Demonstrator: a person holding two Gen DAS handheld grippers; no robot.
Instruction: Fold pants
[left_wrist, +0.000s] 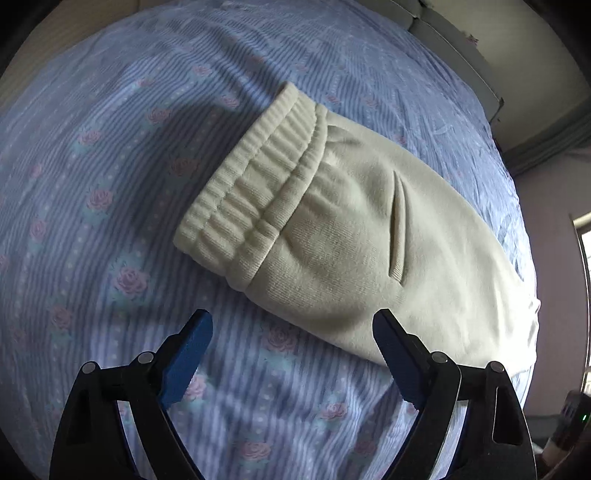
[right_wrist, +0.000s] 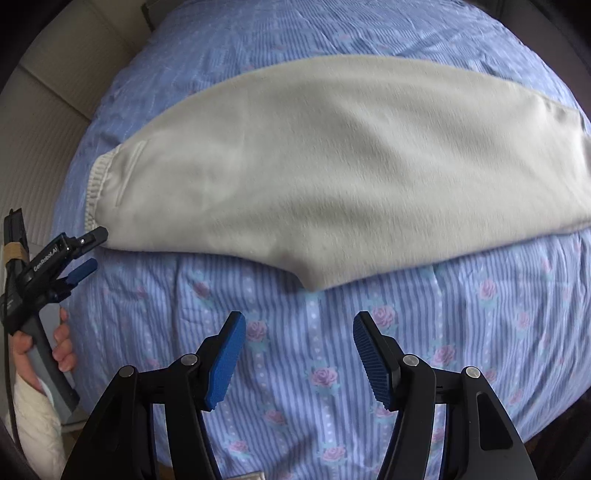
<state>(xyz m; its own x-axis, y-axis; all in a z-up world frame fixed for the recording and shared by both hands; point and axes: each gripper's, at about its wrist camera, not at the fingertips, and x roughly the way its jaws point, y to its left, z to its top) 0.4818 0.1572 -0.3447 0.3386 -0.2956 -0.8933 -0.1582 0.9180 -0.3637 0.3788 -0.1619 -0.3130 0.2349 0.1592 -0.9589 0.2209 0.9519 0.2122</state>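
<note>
Cream sweatpants (right_wrist: 332, 166) lie flat on the bed, folded lengthwise, leg over leg, waistband to the left, legs running right. In the left wrist view the ribbed waistband (left_wrist: 251, 192) and a side pocket slit (left_wrist: 397, 229) are close in front. My left gripper (left_wrist: 293, 325) is open and empty, just short of the pants' near edge below the waistband. It also shows in the right wrist view (right_wrist: 92, 251) at the waistband corner. My right gripper (right_wrist: 299, 325) is open and empty, hovering over the sheet just below the crotch point (right_wrist: 314, 280).
The bed has a blue striped sheet with pink roses (right_wrist: 332, 369). A beige ribbed headboard or wall (right_wrist: 33, 155) lies to the left. A window and wall (left_wrist: 554, 221) are at the right in the left wrist view.
</note>
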